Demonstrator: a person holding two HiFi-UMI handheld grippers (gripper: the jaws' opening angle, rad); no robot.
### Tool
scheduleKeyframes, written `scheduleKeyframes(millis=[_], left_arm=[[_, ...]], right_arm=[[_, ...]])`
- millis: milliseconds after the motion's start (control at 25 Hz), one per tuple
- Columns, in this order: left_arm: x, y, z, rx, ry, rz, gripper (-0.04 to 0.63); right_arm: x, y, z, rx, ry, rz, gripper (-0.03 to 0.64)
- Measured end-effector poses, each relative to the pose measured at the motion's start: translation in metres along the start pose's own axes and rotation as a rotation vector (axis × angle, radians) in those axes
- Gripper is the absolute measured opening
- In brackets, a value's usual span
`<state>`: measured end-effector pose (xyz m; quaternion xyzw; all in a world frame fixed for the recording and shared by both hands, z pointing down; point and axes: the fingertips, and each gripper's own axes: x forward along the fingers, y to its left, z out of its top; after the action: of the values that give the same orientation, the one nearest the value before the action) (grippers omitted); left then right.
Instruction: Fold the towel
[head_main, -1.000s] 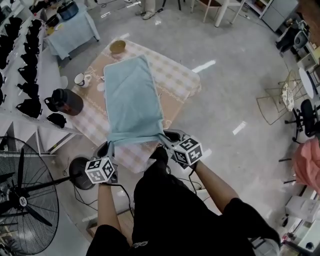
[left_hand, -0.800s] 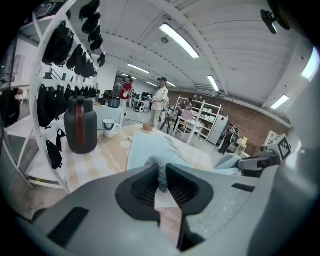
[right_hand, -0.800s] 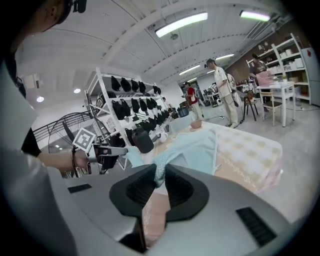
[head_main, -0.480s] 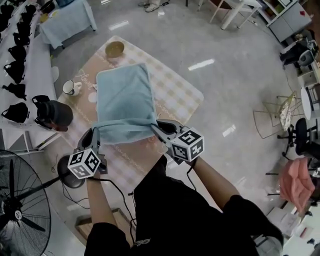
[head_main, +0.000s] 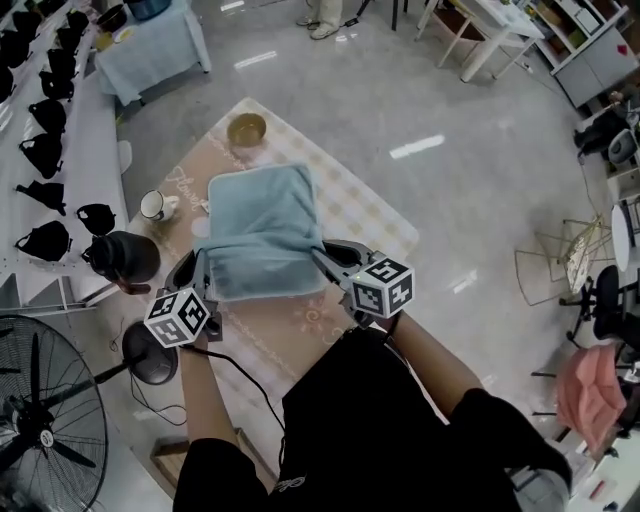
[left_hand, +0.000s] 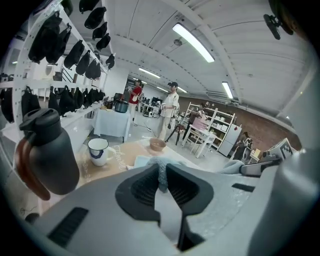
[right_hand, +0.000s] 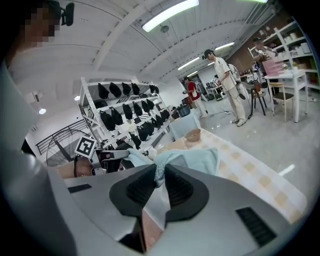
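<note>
A light blue terry towel is lying across the middle of a table covered with a pink-and-white checked cloth, with one edge being held up off that cloth. The towel's left corner is being pinched between the closed jaws of the left gripper, and its right corner is being clamped in the same way by the right gripper. In each gripper view a tuft of blue fabric is being squeezed between the ribbed pads. The held corners are being kept above the towel's lower layer, so a rounded, doubled edge is showing toward the table's near side. At the table's far end a round brown bowl is standing. By the table's left edge a white mug with a dark rim and a dark grey jug with a brown handle are standing, all apart from the towel.
</note>
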<state>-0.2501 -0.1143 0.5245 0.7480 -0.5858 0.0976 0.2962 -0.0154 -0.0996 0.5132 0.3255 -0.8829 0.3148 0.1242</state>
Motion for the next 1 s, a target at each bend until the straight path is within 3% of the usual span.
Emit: scheduleKeyframes(millis=[640,1000], left_arm=[[0.138,0.030,0.037,-0.014,0.081,0.112,0.046],[0.209,0.058,0.023,-0.055,0.176,0.171,0.046]], right_arm=[[0.090,-0.111,0.057,0.083,0.101,0.069,0.052],[0.143,-0.177,0.063,0.278,0.158,0.063,0.052]])
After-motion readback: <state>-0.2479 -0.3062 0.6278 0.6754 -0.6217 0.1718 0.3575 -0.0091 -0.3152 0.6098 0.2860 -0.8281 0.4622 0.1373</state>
